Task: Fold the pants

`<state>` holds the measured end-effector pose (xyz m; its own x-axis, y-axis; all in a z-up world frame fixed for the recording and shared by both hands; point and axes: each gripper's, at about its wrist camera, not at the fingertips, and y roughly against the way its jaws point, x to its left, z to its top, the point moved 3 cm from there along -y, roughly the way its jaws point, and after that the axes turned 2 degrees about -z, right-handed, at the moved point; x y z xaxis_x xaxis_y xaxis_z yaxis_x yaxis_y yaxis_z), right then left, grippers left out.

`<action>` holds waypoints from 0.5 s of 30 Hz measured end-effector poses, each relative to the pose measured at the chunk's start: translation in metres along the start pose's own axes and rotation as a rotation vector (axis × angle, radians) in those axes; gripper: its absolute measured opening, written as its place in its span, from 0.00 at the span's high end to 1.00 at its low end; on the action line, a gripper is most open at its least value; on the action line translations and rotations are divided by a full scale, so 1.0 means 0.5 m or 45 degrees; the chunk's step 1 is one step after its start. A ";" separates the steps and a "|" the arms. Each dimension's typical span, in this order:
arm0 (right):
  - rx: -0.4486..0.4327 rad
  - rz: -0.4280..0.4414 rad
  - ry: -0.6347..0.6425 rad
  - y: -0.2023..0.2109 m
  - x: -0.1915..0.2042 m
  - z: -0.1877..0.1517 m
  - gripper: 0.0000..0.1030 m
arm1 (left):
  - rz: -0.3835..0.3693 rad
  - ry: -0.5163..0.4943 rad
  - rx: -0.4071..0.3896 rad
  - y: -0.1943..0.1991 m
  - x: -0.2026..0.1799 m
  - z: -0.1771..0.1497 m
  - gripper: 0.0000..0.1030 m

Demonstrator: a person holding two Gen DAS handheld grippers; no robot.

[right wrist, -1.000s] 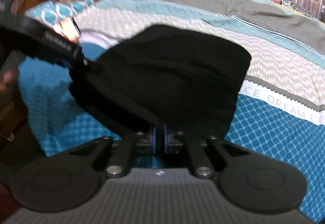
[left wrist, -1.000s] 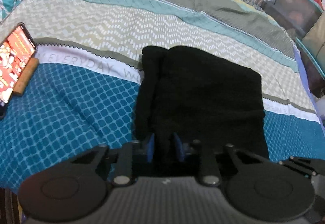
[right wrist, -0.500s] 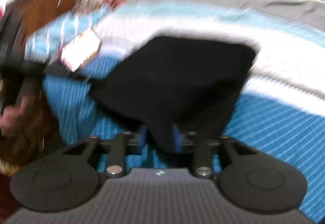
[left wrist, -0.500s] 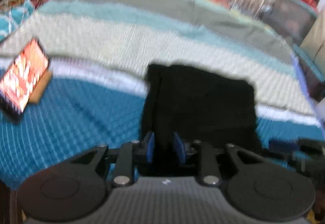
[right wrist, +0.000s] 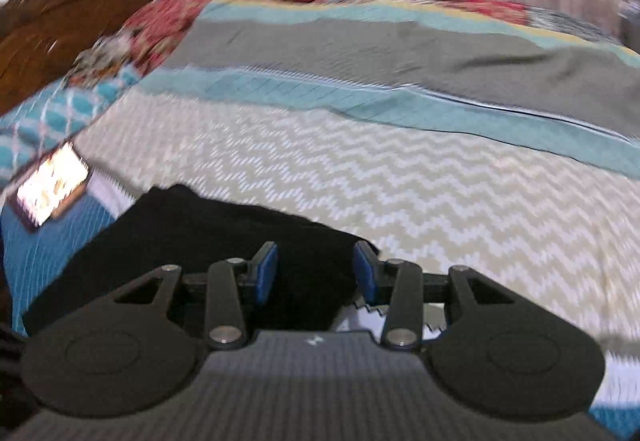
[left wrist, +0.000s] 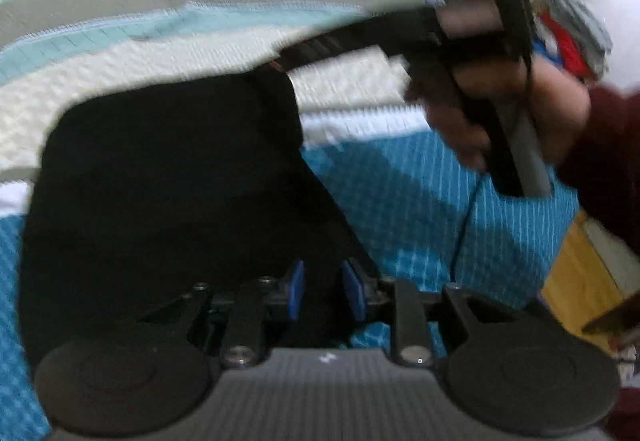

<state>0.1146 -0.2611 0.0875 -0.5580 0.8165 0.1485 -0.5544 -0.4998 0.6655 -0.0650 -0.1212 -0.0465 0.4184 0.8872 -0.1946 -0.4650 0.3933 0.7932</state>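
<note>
The left gripper (left wrist: 326, 291) pinches a fold of the black pants (left wrist: 168, 185) on the striped bedspread (right wrist: 400, 177). The right gripper (right wrist: 316, 273) stands spread, its jaws just opened, over the pants without gripping them.

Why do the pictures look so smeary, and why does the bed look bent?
Left wrist view: everything is smeared by motion, most of all the hand and the bedspread; the black pants are a dark blob with no detail. Right wrist view: the blur is milder, the phone glares white, and the fisheye lens curves the bedspread's stripes.
</note>
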 end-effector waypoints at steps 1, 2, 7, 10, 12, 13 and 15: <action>0.025 0.009 0.026 -0.011 0.004 -0.001 0.56 | 0.006 0.001 0.018 -0.011 0.003 -0.004 0.78; 0.059 0.020 0.043 -0.023 0.006 -0.003 0.58 | 0.015 0.005 0.030 -0.019 0.005 -0.006 0.78; 0.127 0.038 0.232 -0.027 0.047 -0.026 0.88 | -0.001 0.052 0.034 -0.020 0.022 -0.002 0.78; 0.043 -0.052 0.277 0.002 0.048 -0.014 0.88 | -0.008 0.057 0.029 -0.021 0.025 0.001 0.78; -0.026 -0.124 0.307 0.013 0.038 0.001 0.89 | -0.009 0.049 0.014 -0.019 0.020 0.004 0.76; -0.039 -0.145 0.313 0.012 0.032 0.005 0.89 | -0.005 0.047 0.008 -0.019 0.016 0.005 0.76; -0.049 -0.200 0.343 -0.006 0.027 0.007 0.89 | 0.003 0.054 0.005 -0.022 0.019 0.008 0.76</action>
<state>0.1108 -0.2474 0.0900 -0.6044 0.7812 -0.1562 -0.6668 -0.3886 0.6359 -0.0528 -0.1181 -0.0546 0.3842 0.8974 -0.2170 -0.4625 0.3905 0.7960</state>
